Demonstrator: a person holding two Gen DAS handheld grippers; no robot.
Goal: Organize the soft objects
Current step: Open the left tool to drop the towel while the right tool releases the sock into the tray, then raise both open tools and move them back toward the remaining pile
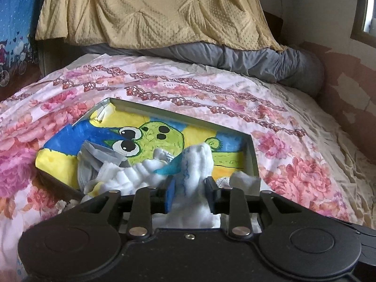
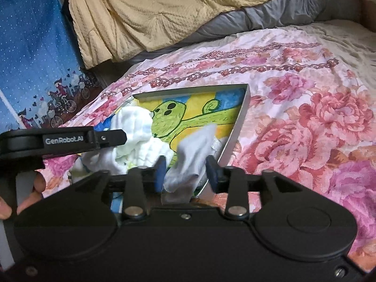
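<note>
While the bed (image 1: 293, 127) carries one shallow box (image 1: 164, 111) on its floral cover, both claws hang over the box's near edge. One cartoon picture of a green figure on yellow and blue lines the box floor.

From the left wrist view, the left claw (image 1: 190, 189) is clenched on one white sock (image 1: 196, 164) with a blue patch, the sock standing up between the two blue pads (image 1: 171, 192). Just left of it, inside the box, lies a heap of white cloths (image 1: 131, 176); their number cannot be told, as they are bunched together. One small white scrap (image 1: 244, 182) rests at the box's near right corner.

From the right wrist view, the right claw (image 2: 186, 172) has its jaws apart, one on each side of one pale grey-white cloth (image 2: 195, 145) that rises between them; whether the pads press it cannot be told. That cloth sits over the box's right rim (image 2: 237, 127). The left claw's body, marked GenRobot.AI, shows at the left edge of this view, with a hand (image 2: 35, 189) on its handle below.

Behind the box lie one yellow blanket (image 1: 152, 11) and one grey bolster (image 1: 258, 61). One blue dotted curtain (image 2: 30, 47) hangs to the left of the bed.
</note>
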